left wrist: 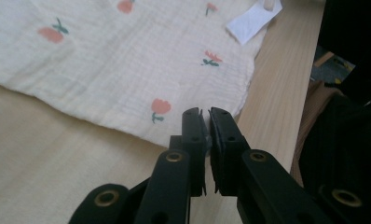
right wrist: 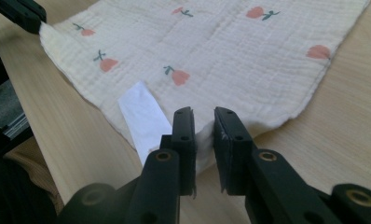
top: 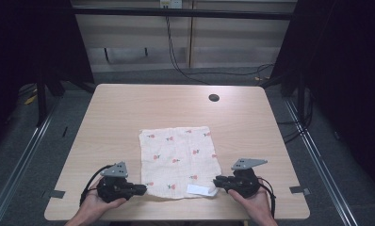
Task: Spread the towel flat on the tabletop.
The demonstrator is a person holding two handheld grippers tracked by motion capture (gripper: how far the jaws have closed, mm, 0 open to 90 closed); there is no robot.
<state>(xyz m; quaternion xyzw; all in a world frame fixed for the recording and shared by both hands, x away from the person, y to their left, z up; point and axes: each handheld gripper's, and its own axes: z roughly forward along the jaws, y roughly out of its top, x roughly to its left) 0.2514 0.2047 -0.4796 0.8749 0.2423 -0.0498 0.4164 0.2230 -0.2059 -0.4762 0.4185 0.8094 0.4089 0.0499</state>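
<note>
Pale wood worktop (top: 110, 113) carries a cream cloth (top: 178, 157) printed with small red flowers, lying flat near the person's edge. Left tongs (top: 141, 189) are nearly closed, their pads pinching the cloth's near left corner; in the left gripper view (left wrist: 207, 122) a sliver of fabric shows in the narrow gap. Right tongs (top: 217, 181) stand slightly wider, and the near right corner sits between them (right wrist: 203, 122), bunched against the pads. A white label (right wrist: 144, 119) lies just beside that corner.
</note>
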